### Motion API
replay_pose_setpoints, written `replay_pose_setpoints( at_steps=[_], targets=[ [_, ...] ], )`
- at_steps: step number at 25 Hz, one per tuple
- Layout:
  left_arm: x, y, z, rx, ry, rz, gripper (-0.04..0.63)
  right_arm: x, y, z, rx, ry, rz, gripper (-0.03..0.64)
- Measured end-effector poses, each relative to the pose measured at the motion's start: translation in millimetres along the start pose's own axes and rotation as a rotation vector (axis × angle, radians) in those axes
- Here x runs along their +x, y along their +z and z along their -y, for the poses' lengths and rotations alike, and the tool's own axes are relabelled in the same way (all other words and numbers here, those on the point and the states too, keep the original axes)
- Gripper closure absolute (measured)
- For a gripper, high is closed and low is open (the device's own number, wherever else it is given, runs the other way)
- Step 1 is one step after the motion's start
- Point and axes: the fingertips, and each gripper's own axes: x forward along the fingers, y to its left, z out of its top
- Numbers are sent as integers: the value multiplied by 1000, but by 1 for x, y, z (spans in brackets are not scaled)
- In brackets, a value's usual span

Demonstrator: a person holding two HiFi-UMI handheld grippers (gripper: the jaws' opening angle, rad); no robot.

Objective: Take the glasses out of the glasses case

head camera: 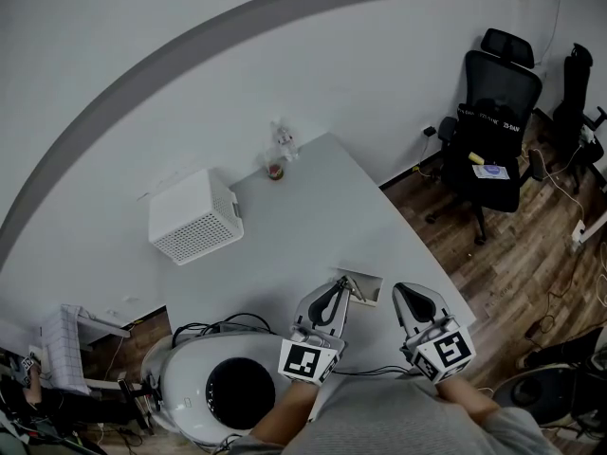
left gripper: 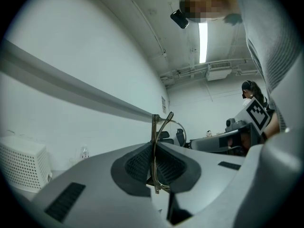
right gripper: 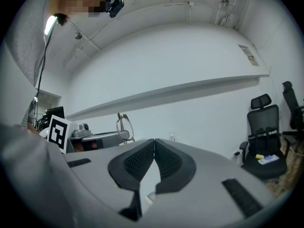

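Note:
My left gripper (head camera: pixel 338 290) is shut on a pair of thin metal-framed glasses (left gripper: pixel 155 148), which stand upright between its pads and rise above the jaw tips. The right gripper view shows the same glasses (right gripper: pixel 124 126) sticking up from the left gripper (right gripper: pixel 97 139). The open glasses case (head camera: pixel 364 283) lies on the white table (head camera: pixel 313 226) just beyond the left gripper's tips. My right gripper (head camera: pixel 410 294) hovers to the right of the case, its jaws shut with nothing between them (right gripper: pixel 154 144). In the left gripper view, its marker cube (left gripper: pixel 258 112) appears at the right.
A white perforated box (head camera: pixel 194 216) stands at the table's far left, and a small bottle (head camera: pixel 278 156) at the far edge. A white rounded device (head camera: pixel 223 387) with cables sits near my left arm. Black office chairs (head camera: pixel 493 112) stand on the wooden floor to the right.

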Motion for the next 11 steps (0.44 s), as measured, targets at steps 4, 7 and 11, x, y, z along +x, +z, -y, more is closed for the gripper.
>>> replay_pose_setpoints(
  at_steps=[4,7,11],
  targets=[
    [0,-1,0,-1,-4,0,563,1,-1,0,1,1,1,603],
    [1,-1,1,-1,-5,-3,563,1,-1,0,3,3,-1,603],
    [2,1,1,-1,-8,-4,565,2,0,1,5,2,-6,603]
  ],
)
